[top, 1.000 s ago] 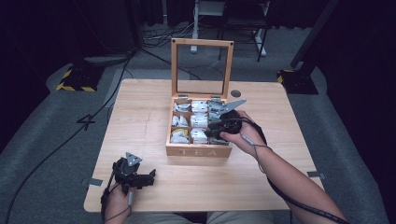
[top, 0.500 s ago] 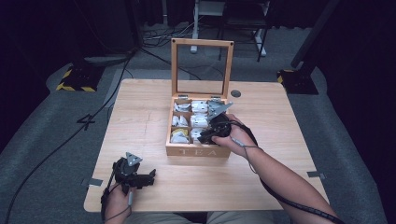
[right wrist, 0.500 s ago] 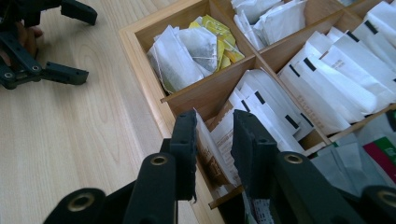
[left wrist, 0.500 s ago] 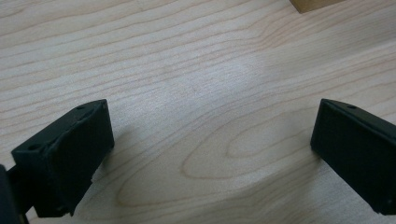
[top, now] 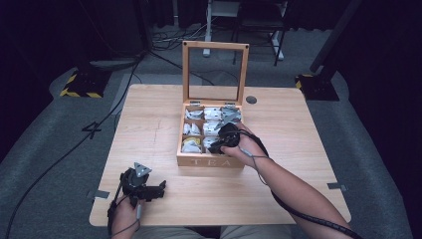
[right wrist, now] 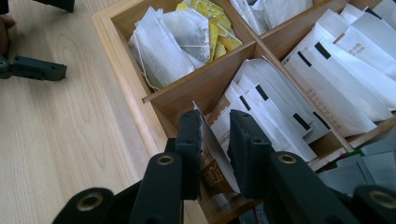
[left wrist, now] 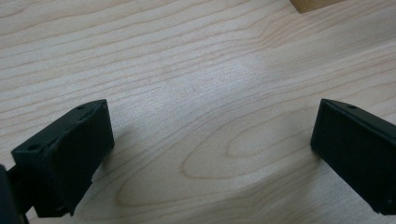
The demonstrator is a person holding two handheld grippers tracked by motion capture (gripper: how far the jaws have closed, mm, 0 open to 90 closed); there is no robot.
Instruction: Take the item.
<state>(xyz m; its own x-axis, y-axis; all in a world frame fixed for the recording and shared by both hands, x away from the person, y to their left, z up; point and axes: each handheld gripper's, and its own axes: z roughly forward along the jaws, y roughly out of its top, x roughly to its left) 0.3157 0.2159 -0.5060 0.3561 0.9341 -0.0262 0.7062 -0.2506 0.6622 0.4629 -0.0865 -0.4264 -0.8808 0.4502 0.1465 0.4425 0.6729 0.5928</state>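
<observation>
Reaching into the wooden tea box (top: 209, 160) at the middle of the table (top: 149, 124), the right gripper (right wrist: 215, 140) has its 2 jaws nearly closed around a white tea sachet (right wrist: 212, 154) standing in the near compartment, just inside the front wall. Other white sachets (right wrist: 280, 116) fill that compartment, and loose tea bags (right wrist: 177, 42) with yellow tags lie in the next one. The box's glass lid (top: 215, 72) stands upright. The left gripper (top: 142, 184) rests on the table's near left corner, jaws wide apart and holding nothing.
</observation>
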